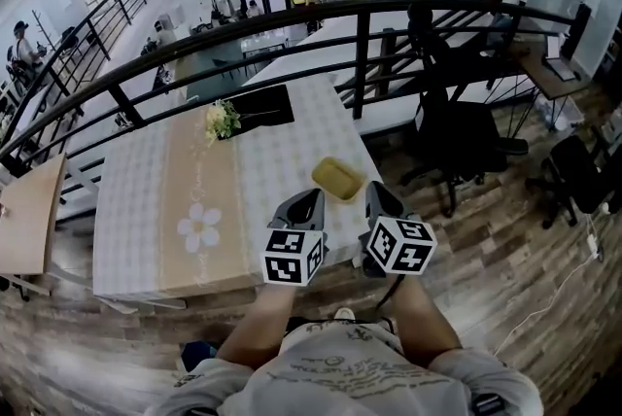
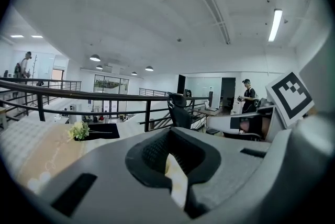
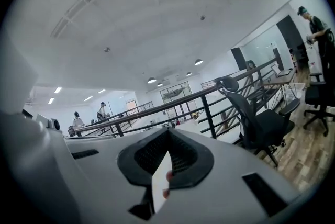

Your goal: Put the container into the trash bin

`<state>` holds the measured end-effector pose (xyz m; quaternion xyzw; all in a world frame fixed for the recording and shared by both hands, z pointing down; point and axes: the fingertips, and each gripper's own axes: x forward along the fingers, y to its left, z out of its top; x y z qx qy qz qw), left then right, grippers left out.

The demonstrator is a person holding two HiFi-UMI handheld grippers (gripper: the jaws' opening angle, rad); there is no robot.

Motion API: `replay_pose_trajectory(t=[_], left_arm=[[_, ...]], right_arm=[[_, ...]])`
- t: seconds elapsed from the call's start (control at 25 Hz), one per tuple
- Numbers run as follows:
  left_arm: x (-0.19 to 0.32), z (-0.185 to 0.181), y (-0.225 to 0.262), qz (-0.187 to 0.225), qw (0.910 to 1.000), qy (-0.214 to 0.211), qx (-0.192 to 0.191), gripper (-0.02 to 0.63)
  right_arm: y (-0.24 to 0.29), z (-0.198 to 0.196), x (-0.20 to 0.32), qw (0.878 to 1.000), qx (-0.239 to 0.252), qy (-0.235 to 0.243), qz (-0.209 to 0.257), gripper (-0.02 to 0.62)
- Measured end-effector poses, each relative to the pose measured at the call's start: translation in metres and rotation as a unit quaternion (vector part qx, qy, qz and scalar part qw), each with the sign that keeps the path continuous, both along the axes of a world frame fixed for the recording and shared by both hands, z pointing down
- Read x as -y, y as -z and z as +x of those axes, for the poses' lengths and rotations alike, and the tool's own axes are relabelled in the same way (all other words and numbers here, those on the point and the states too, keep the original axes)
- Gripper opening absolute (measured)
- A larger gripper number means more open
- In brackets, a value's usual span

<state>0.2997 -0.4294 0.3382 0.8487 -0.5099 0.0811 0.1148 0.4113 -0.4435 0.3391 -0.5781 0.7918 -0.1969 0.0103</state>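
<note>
The left gripper [image 1: 305,204] and the right gripper [image 1: 377,198] are held side by side in front of the person, over the near edge of the table [image 1: 136,210]. In the right gripper view the jaws are pressed together with nothing between them, only a pale sliver showing through the slit. In the left gripper view the jaws look the same, closed and empty, though the slit there makes this a little less certain.

The yellow container [image 1: 337,178] lies on the checked tablecloth near the table's right edge, just ahead of the two grippers and between their lines. From above I cannot tell whether the right gripper's tip touches it.

Further along the table, a beige runner [image 1: 194,181] carries a white flower print. A small bouquet [image 1: 222,121] rests against a black mat [image 1: 267,105]. Beyond stands a dark railing [image 1: 360,35], and an office chair [image 1: 471,142] sits on the wooden floor to the right.
</note>
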Motion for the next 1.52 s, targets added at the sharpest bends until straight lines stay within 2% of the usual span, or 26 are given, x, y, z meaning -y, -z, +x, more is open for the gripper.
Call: replay_pose_trajectory(t=[0.24, 0.8, 1.04, 1.16, 1.52], left_arm=[[0.029, -0.007, -0.016, -0.015, 0.9997, 0.012, 0.015, 0.005], [0.071, -0.032, -0.056, -0.061, 0.9979, 0.019, 0.006, 0.005], [0.078, -0.032, -0.072, -0.081, 0.9966, 0.013, -0.001, 0.005], [0.077, -0.033, -0.080, -0.089, 0.9959, 0.014, -0.004, 0.005], [0.082, -0.041, -0.085, -0.098, 0.9949, 0.021, -0.004, 0.005]], right_arm=[[-0.020, 0.005, 0.031, 1.000, 0.001, -0.001, -0.024, 0.002], [-0.070, 0.002, 0.076, 0.997, -0.021, -0.024, -0.076, 0.002], [-0.108, 0.006, 0.088, 0.992, -0.022, -0.038, -0.118, 0.003], [-0.133, 0.003, 0.089, 0.988, -0.013, -0.031, -0.152, 0.077], [-0.202, -0.001, 0.108, 0.973, -0.005, -0.044, -0.225, 0.109]])
